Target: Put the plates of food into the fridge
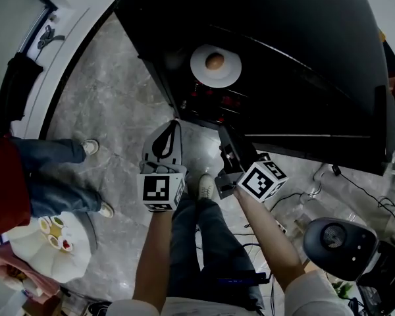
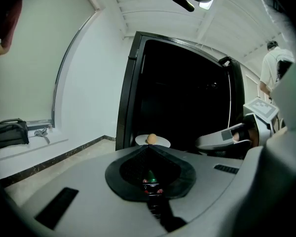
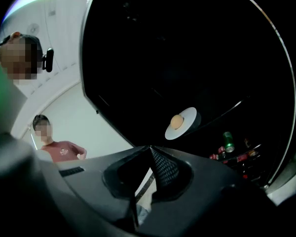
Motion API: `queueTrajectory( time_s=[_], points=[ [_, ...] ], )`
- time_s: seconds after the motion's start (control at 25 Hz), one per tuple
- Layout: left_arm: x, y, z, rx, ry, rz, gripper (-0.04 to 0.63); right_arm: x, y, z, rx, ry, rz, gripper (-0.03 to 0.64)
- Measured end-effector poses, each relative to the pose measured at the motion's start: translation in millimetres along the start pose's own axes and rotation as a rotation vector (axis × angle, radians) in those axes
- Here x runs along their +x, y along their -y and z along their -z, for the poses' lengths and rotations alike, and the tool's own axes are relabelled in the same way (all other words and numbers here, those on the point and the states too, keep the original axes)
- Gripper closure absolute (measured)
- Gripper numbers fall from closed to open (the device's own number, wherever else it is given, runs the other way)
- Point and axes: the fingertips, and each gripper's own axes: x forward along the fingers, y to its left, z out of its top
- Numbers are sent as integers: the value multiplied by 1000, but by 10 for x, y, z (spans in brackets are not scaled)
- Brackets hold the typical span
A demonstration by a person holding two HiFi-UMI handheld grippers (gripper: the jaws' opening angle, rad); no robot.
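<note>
White round plate [image 1: 215, 65] — one brown egg-like food [image 1: 214, 61] — inside dark fridge [image 1: 283, 51]

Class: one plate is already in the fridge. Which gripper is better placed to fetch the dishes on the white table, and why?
Left, probably. Both the left gripper and the right gripper are shut and empty, but the white table with its dishes lies on the person's left side.

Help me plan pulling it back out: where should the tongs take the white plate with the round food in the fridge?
Probably its near rim, coming in level from the open front of the fridge. The plate lies flat on a shelf, so a pinch on the edge, one jaw over and one under, seems best. The round food sits in the middle, leaving the rim bare.
</note>
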Motion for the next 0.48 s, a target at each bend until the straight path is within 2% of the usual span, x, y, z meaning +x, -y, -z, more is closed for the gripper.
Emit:
queueTrajectory(
  time_s=[0.48],
  points=[
    [-486, 94, -531, -30, 8, 2, 589, -463, -549, -274, -383, -16, 48, 607]
  ],
)
